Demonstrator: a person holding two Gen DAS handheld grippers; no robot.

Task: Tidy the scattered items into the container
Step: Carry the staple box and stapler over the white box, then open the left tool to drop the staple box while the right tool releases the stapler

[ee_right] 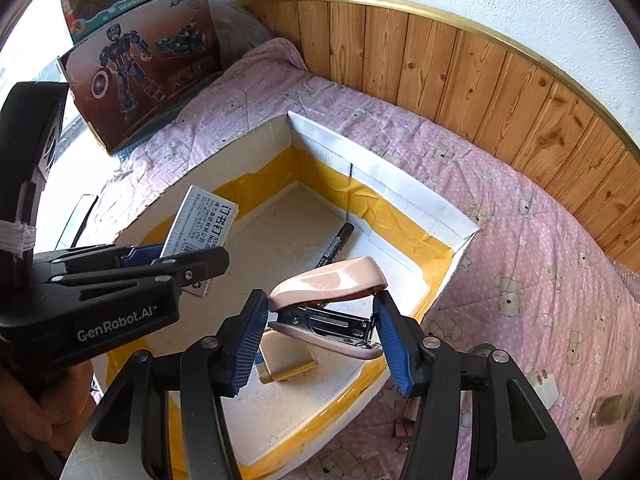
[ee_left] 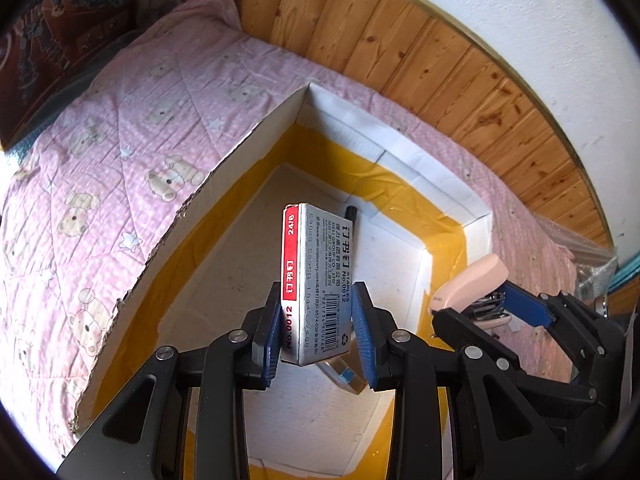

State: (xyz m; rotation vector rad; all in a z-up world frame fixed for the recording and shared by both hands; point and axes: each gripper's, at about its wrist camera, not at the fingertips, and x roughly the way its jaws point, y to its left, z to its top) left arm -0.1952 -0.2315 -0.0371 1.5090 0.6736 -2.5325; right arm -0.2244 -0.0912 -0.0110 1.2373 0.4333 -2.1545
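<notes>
My left gripper (ee_left: 318, 336) is shut on a grey and red staple box (ee_left: 316, 280) and holds it over the open cardboard box (ee_left: 224, 172) with yellow tape inside. My right gripper (ee_right: 320, 340) is shut on a pink stapler (ee_right: 332, 304), also above the cardboard box (ee_right: 400, 188). The stapler shows in the left wrist view (ee_left: 476, 280) at the right, and the staple box in the right wrist view (ee_right: 204, 224) at the left. A black marker (ee_right: 336, 244) and a small gold-coloured box (ee_right: 286, 360) lie on the box floor.
The cardboard box rests on a pink bear-print quilt (ee_right: 540, 272). A wooden wall panel (ee_right: 480, 64) runs behind. Toy boxes (ee_right: 132, 60) stand at the far left. A white plug (ee_right: 546, 390) and small items lie on the quilt at the right.
</notes>
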